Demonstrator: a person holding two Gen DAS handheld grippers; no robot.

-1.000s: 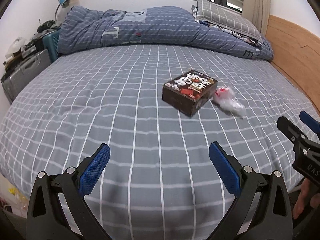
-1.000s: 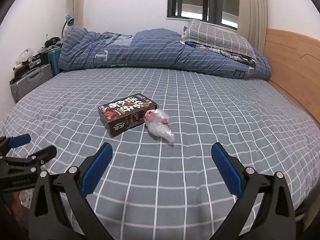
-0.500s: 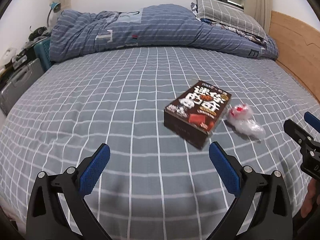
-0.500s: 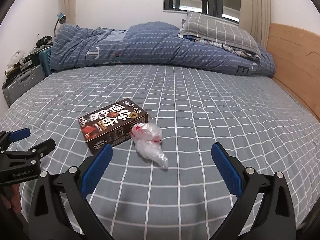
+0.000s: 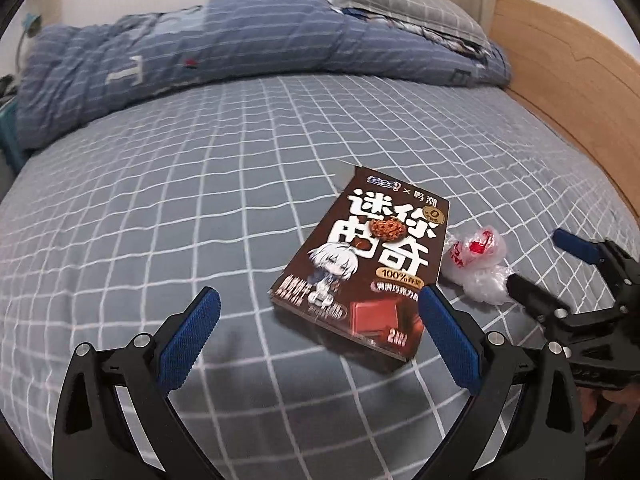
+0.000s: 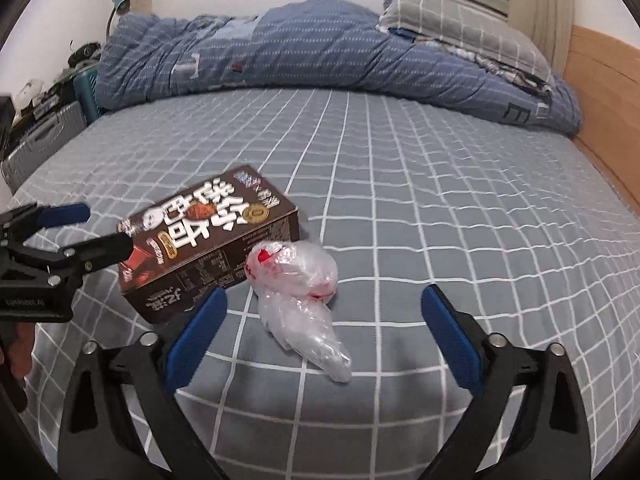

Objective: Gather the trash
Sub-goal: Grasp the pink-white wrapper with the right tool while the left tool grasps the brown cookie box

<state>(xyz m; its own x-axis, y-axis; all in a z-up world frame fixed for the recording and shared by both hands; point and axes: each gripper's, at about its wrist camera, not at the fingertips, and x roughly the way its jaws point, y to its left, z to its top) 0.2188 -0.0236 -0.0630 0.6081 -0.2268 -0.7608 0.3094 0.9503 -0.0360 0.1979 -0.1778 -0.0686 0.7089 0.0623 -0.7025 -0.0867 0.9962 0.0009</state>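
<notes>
Brown box (image 5: 368,264) shut – crumpled bag (image 6: 298,292) touching it, contents unclear.

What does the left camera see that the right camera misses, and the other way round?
Only the left view shows the right tool from outside, open, by the bag. Only the right view shows the left tool from outside, open, at the box, plus the grey case beside the bed. Both show the brown box touching the plastic bag on the checked sheet, the duvet and pillow.
</notes>
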